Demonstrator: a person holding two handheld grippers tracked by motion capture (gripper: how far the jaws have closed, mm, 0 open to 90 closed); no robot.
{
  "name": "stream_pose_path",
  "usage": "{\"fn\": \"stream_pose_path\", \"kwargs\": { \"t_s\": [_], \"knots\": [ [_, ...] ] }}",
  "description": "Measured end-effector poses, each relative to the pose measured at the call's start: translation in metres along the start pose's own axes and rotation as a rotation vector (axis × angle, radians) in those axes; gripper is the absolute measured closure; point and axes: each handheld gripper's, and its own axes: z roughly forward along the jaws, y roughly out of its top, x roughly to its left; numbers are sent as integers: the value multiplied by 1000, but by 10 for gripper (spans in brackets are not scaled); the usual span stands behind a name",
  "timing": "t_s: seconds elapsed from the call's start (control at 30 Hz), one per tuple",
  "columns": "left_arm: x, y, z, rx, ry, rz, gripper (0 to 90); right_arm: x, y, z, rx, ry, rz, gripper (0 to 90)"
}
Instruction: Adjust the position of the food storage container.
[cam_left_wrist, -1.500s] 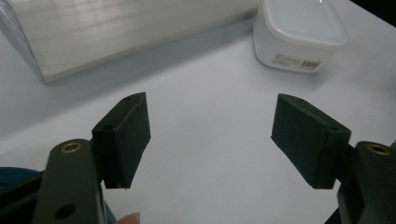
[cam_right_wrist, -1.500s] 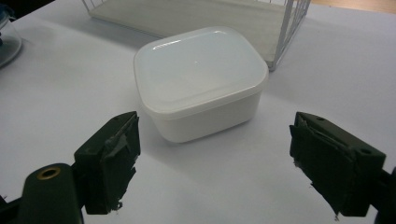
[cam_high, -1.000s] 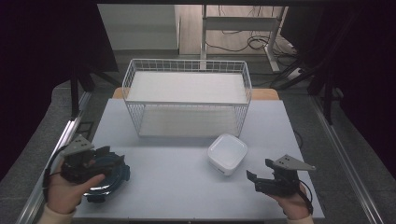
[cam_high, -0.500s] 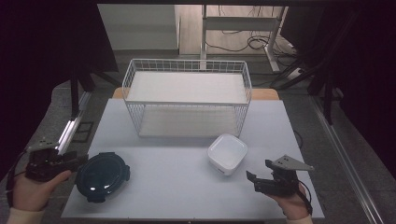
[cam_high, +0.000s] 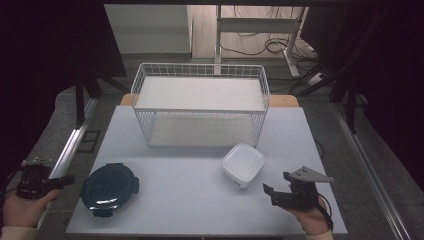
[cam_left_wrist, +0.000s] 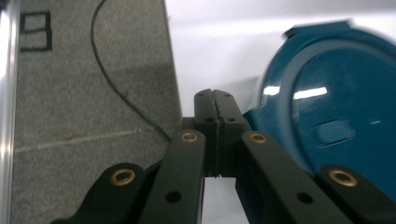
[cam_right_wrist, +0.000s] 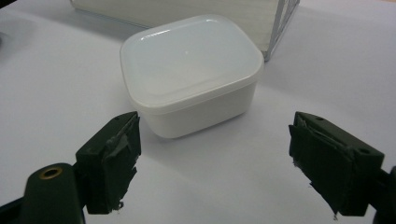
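A white table under a dim room's dark partitions carries the work, with grey carpet, cables and a desk frame beyond its far edge. Farthest ahead of both hand-held grippers stands a white wire basket, a white panel across its top. Just beyond and slightly left of the right gripper, squarely ahead of its jaws, sits a white square container, open side up; in the right gripper view that container lies a little past the gap, with the jaws spread wide and nothing between them. Immediately right of the left gripper, which hangs off the table's left edge, lies a dark blue round lid with clip tabs, flat on the table and untouched. The left gripper's jaws have just been closing and now meet, pads together, on nothing. The step looks like a pause between placements; next, the right gripper would likely need to advance and straddle the container's wall before closing.
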Motion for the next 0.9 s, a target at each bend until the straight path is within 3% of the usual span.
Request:
{"fn": "stream_pose_path", "kwargs": {
  "t_s": [0.2,0.3,0.4,0.8,0.9],
  "knots": [
    [-3,-6,11,38,-10,22,900,-1,1,-2,-6,-7,8,168],
    [-6,-6,14,46,-50,23,900,-1,1,-2,-6,-12,12,168],
    [-7,-4,16,48,-55,27,900,-1,1,-2,-5,-12,11,168],
    [-16,3,25,55,-2,47,900,-2,2,-4,-10,-18,13,168],
    [-20,3,26,56,-12,44,900,-3,3,-5,-16,-18,13,169]
  ]
}}
